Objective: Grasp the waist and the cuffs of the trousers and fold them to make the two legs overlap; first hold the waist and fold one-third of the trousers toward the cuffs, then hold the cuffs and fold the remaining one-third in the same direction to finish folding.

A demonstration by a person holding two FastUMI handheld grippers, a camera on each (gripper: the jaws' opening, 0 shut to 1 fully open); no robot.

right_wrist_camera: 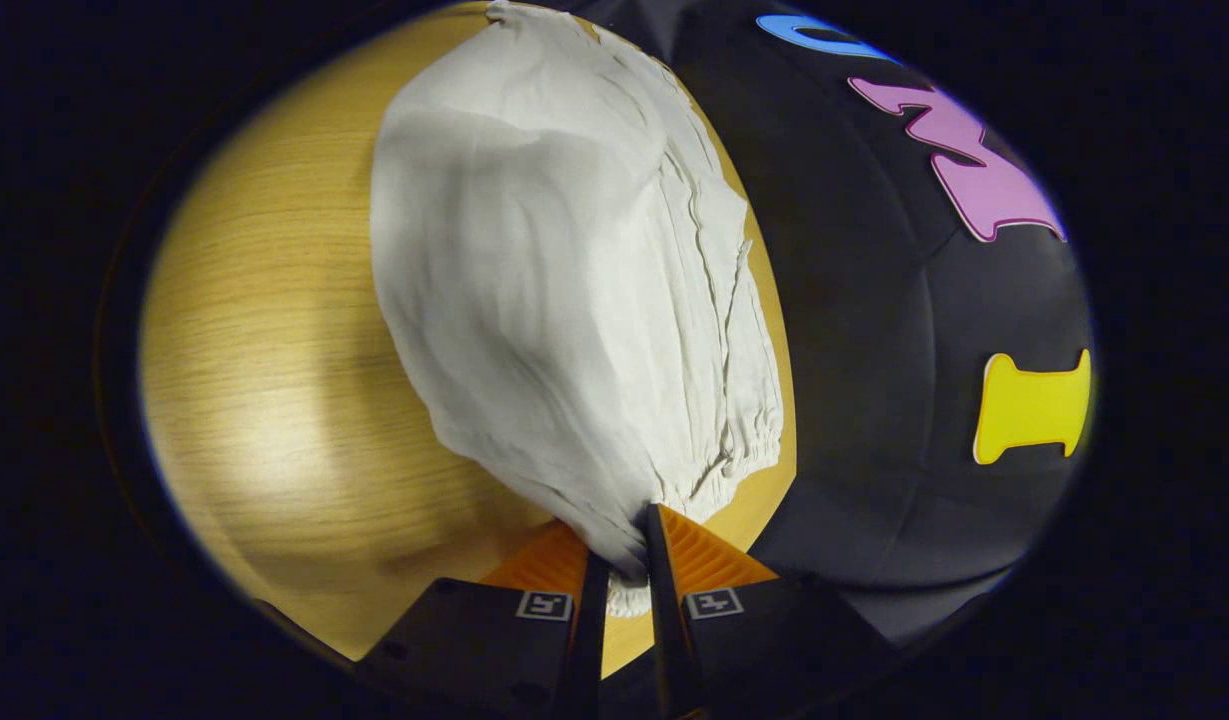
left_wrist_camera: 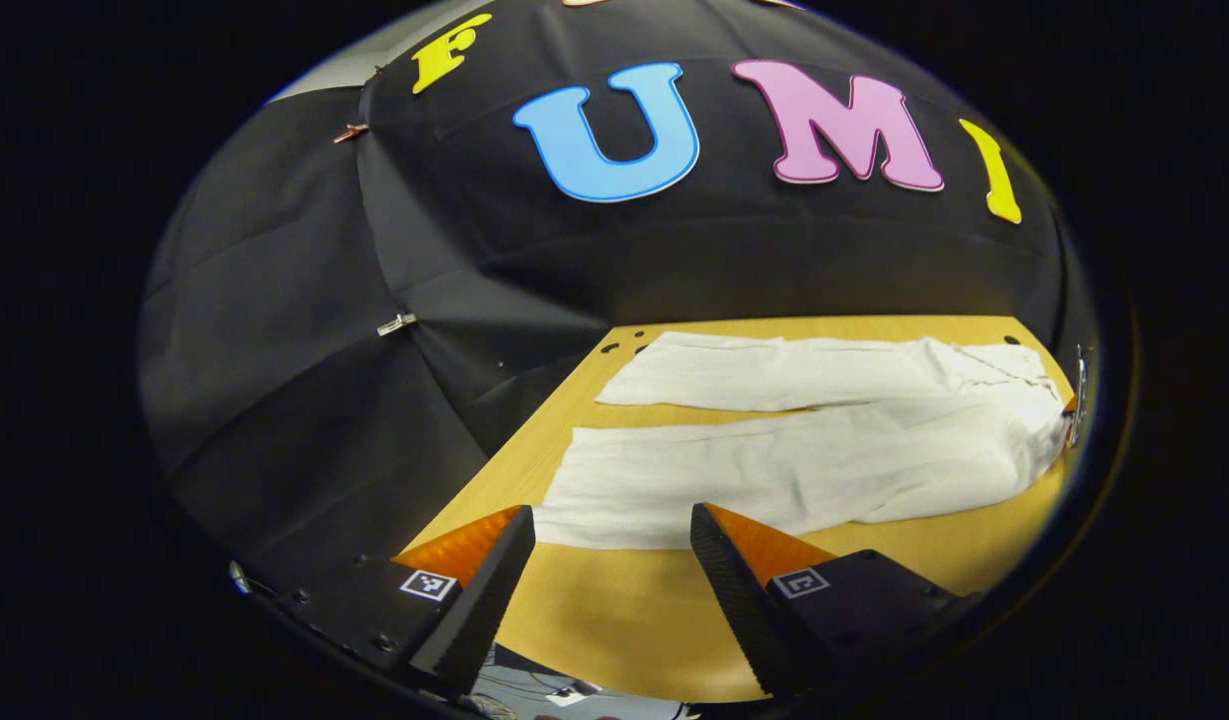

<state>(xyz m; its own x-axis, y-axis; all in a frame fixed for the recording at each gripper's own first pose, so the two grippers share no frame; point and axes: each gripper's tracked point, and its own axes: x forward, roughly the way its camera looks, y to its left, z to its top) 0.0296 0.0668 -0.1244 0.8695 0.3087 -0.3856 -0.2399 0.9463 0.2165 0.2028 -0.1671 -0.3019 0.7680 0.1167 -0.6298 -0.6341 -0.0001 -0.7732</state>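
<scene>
Lying flat on the wooden table (left_wrist_camera: 624, 620), the white trousers (left_wrist_camera: 794, 460) stretch with their long axis running from the cuffs, just ahead of the left gripper (left_wrist_camera: 612, 540), away toward the waist at the far end.

- Legs: two, side by side and apart, not yet overlapped; the nearer leg (left_wrist_camera: 734, 480) ends straight in front of the left gripper, the other leg (left_wrist_camera: 764, 372) lies beyond it.
- Cuffs: the nearer cuff edge (left_wrist_camera: 614, 525) sits between and just past the left gripper's fingertips, apparently untouched.
- Waist: the gathered waistband (right_wrist_camera: 734, 460) lies immediately ahead of the right gripper (right_wrist_camera: 624, 560), cloth spreading away from it along the table (right_wrist_camera: 274, 380).
- Left gripper: fingers wide apart, holding nothing, hovering at the cuff end.
- Right gripper: fingers drawn together, pinching a bunch of cloth at the waist corner.
- Judgement: the leg-overlap step is in hand; the right side has its grip, and the left gripper, nearer the cuffs, needs to move forward and close on the near cuff so both ends can be carried across onto the far leg.
</scene>
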